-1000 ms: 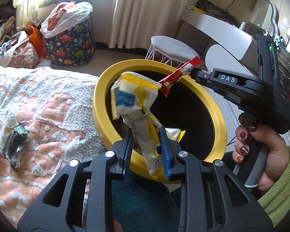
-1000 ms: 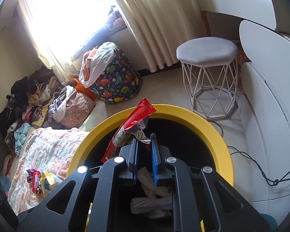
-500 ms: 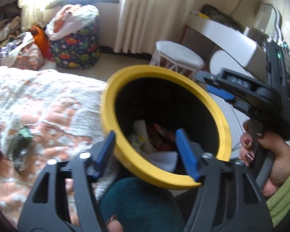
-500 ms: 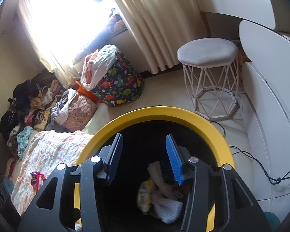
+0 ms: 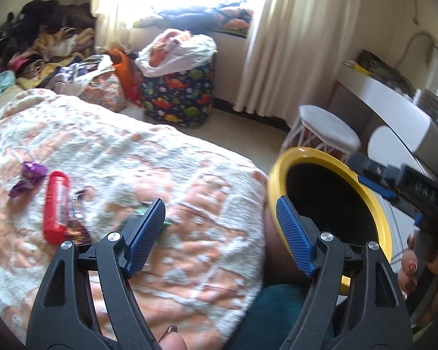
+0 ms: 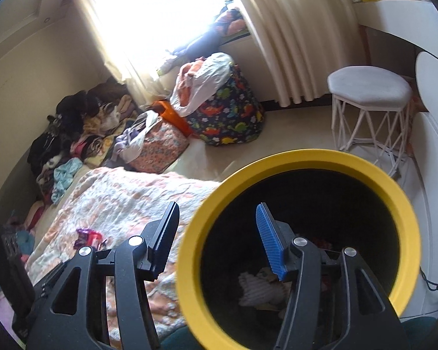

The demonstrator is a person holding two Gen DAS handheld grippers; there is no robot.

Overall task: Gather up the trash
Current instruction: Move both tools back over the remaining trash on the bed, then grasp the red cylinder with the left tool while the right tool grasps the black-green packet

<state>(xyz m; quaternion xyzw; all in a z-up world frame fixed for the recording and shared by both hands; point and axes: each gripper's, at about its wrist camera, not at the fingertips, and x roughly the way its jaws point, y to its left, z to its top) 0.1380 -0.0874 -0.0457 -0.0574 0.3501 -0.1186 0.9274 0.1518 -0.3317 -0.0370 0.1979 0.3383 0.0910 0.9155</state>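
Observation:
My left gripper [image 5: 220, 204] hangs over the peach-and-white blanket [image 5: 189, 157], its jaws opening with nothing between them. On the blanket lie a red wrapper [image 5: 57, 207], a purple wrapper [image 5: 29, 176] and a green wrapper [image 5: 165, 225], partly hidden behind my left finger. The yellow-rimmed bin [image 5: 321, 153] stands at the bed's right edge. My right gripper [image 6: 217, 208] straddles the bin's rim [image 6: 306, 157], jaws opening and empty. Crumpled trash [image 6: 260, 288] lies at the bottom of the bin. The red and purple wrappers [image 6: 89, 234] show far left in the right wrist view.
A white wire-legged stool [image 6: 368, 87] stands beyond the bin. A dinosaur-print hamper [image 6: 230, 116], bags and a clothes pile [image 6: 81, 128] line the window wall. A white desk [image 5: 394, 108] is on the right. A cable [image 6: 432, 283] lies on the floor. A hand with painted nails [image 5: 408, 268] holds the right gripper.
Both grippers opened and let go of their wrappers, which dropped into the bin. Both views have since swung left toward the bed.

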